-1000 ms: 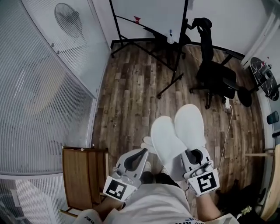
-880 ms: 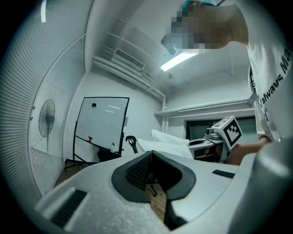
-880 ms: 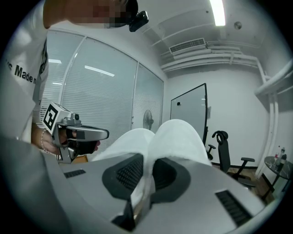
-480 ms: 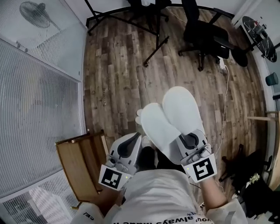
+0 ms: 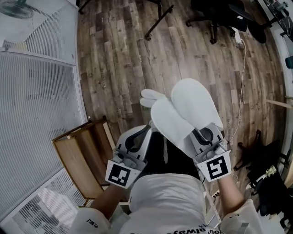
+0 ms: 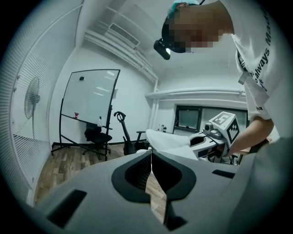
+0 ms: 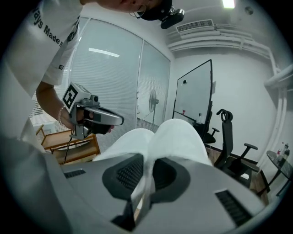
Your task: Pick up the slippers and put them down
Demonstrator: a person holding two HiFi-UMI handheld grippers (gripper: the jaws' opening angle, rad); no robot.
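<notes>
The slippers (image 5: 183, 112) lie side by side in the right gripper (image 5: 202, 133), above the floor (image 5: 119, 59) — the left gripper (image 5: 145, 131) just left of them. A wooden rack (image 5: 78, 157) stands further left, beside the partition (image 5: 41, 91); a chair (image 5: 224, 11) is well beyond.

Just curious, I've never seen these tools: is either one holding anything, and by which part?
The right gripper pinches two white fabric slippers together by their near-end edges; the left gripper is shut, empty.
</notes>
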